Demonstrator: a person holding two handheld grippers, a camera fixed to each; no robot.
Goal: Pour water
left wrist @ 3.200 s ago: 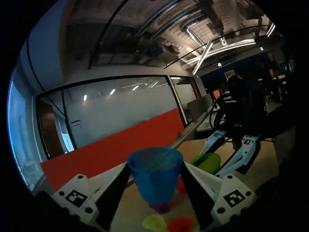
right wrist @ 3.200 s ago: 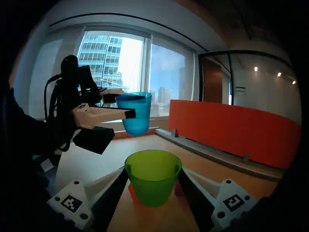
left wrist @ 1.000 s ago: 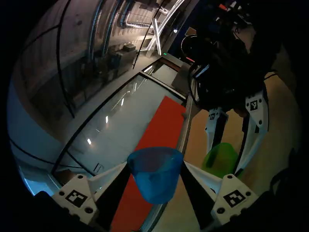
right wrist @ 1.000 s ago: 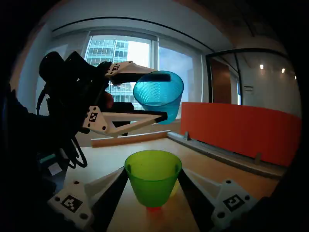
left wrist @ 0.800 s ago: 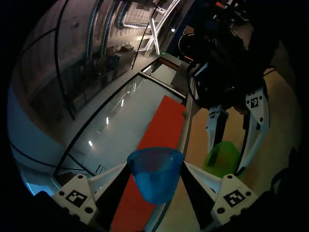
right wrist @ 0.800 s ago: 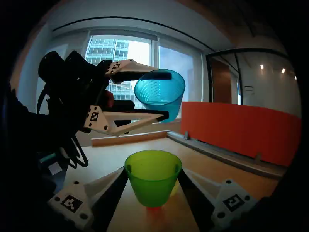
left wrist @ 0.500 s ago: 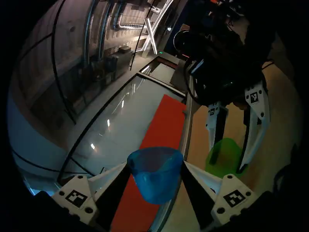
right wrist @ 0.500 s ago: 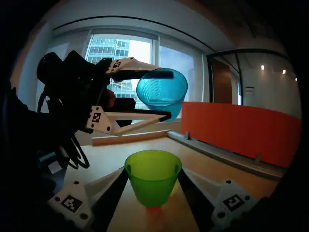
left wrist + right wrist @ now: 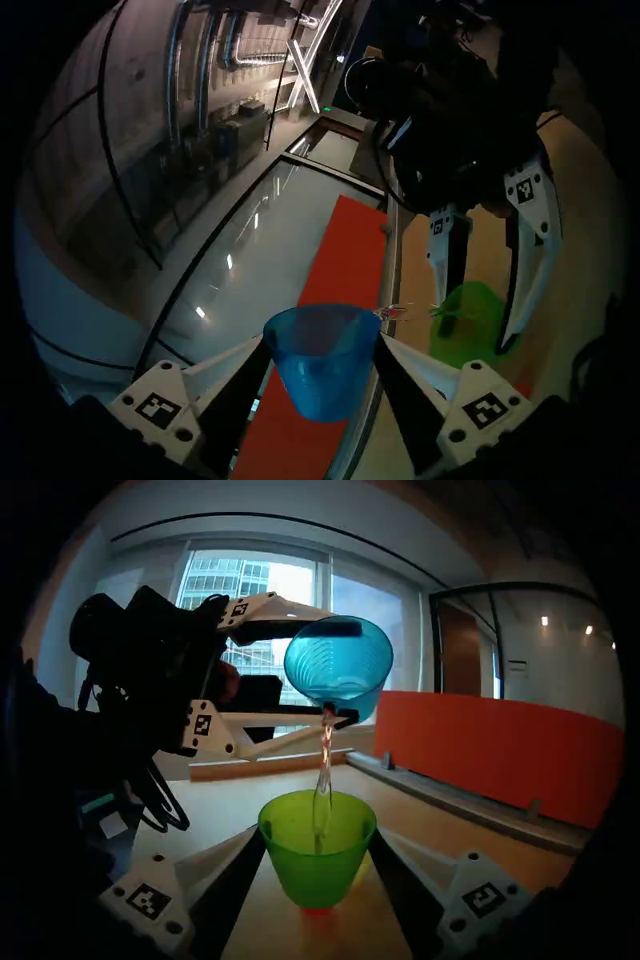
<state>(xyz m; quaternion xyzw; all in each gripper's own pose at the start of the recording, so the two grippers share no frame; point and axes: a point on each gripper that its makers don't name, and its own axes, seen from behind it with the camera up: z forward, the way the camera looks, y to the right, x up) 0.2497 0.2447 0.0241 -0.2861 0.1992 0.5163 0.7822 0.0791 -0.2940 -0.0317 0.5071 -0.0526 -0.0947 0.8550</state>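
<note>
Water running from blue cup into green

The pour is in hand. The left gripper [image 9: 350,672] clamps the blue cup [image 9: 338,668] between both fingers, one on each side of its wall, and holds it tipped over so that its mouth faces down and forward. A thin stream of water [image 9: 323,768] falls from the lip of the blue cup into the green cup [image 9: 318,864], which sits straight below. The right gripper [image 9: 318,836] grips the green cup, fingers pressed on either flank, and holds it upright just above the table [image 9: 448,832]. In the left gripper view the stream leaves the blue rim sideways toward the green cup, a mark of how far that gripper is rolled.

How much water is left in the blue cup cannot be told. The next move, as a judgement, calls for a steady tilt with the lip held over the middle of the green cup, then a roll back to upright once the flow thins. The stream is narrow and the green mouth wide, so the margin looks fair, but a drift of either hand would send water onto the table.

Around them: an orange partition [image 9: 496,752] along the far edge of the table, a bright window [image 9: 256,584] behind, and dark cables [image 9: 160,800] hanging from the left gripper. A small red thing [image 9: 320,910] shows under the green cup; nothing lies between the two cups
</note>
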